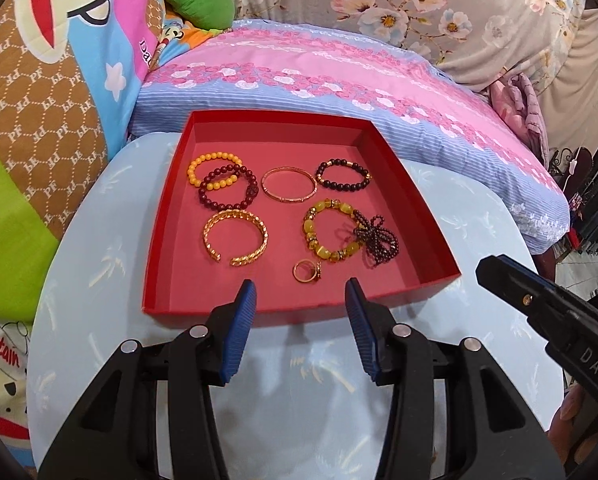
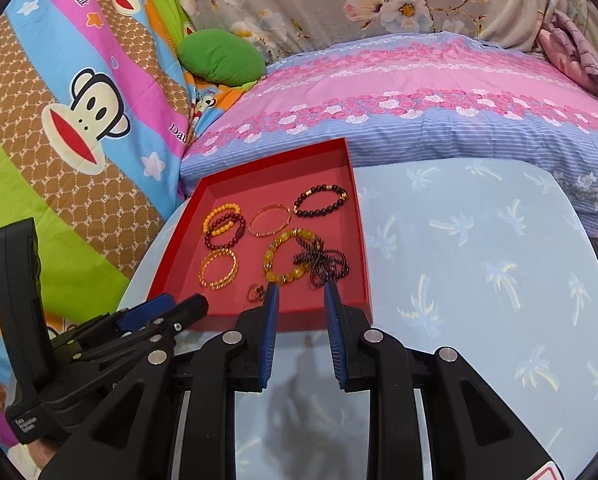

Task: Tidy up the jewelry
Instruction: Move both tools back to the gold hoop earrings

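Note:
A shallow red tray (image 1: 161, 240) on the light blue table holds several pieces of jewellery. Among them are a yellow bead bracelet (image 1: 195, 166), a thin gold bangle (image 1: 289, 200), a gold cuff (image 1: 209, 236), a yellow stone bracelet (image 1: 311, 232), a tangled dark bead string (image 1: 379, 236) and a small ring (image 1: 301, 272). My left gripper (image 1: 301, 284) hangs open over the tray's near edge, with nothing between its blue pads. My right gripper (image 2: 302, 286) stands open more narrowly just before the ring (image 2: 255, 293), also with nothing in it.
The table top (image 2: 479, 280) with its palm print is bare to the right of the tray. A pink and blue pillow (image 1: 339, 80) lies behind the tray. A cartoon-print blanket (image 2: 79, 120) and a green cushion (image 2: 219, 56) are at the left.

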The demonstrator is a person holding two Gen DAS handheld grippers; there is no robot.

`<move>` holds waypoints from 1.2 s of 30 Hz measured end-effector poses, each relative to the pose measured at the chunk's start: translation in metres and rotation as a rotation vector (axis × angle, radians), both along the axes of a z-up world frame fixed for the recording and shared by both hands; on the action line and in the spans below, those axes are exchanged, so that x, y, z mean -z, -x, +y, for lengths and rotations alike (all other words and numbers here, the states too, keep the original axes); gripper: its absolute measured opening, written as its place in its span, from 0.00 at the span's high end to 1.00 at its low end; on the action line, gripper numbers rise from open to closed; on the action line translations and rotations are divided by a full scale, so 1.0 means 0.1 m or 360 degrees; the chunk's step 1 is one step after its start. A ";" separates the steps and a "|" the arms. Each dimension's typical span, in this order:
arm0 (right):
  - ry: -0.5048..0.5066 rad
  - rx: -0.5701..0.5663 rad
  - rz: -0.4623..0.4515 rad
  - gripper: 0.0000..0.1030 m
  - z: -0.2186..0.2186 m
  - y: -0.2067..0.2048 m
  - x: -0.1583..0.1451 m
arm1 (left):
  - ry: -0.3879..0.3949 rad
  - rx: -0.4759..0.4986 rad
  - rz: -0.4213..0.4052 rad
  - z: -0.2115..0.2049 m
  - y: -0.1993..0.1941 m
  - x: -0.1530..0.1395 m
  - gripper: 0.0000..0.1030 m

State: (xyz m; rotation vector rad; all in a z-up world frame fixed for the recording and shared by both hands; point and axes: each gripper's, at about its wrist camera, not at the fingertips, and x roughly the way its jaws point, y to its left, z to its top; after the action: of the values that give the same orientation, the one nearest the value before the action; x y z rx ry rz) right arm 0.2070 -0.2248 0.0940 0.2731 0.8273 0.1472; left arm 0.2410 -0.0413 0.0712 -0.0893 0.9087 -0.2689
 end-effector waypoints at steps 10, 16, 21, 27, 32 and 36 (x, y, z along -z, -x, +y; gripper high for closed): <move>0.0060 -0.0024 0.0008 0.77 0.09 0.56 0.01 | -0.0012 -0.0026 -0.0014 0.15 0.52 -0.04 0.57; 0.0085 -0.0051 0.0034 0.77 0.18 0.86 0.10 | -0.0059 -0.0052 -0.0021 0.18 0.82 -0.04 0.57; 0.0091 -0.0061 0.0067 0.77 0.22 1.04 0.20 | -0.0122 -0.0061 -0.0025 0.19 1.04 -0.01 0.57; 0.0105 -0.0074 0.0108 0.77 0.27 1.21 0.34 | -0.0136 -0.0060 0.0015 0.20 1.21 0.08 0.57; 0.0099 -0.0084 0.0140 0.77 0.29 1.30 0.43 | -0.0146 -0.0068 0.0054 0.21 1.34 0.19 0.57; 0.0128 -0.0090 0.0154 0.77 0.32 1.39 0.50 | -0.0156 -0.0066 0.0083 0.21 1.43 0.27 0.57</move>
State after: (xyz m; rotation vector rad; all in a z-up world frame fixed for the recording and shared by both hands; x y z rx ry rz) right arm 0.0684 -0.1931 0.0438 0.1827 0.9352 0.1542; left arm 0.0980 -0.0202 0.0443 -0.0246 0.9696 -0.1835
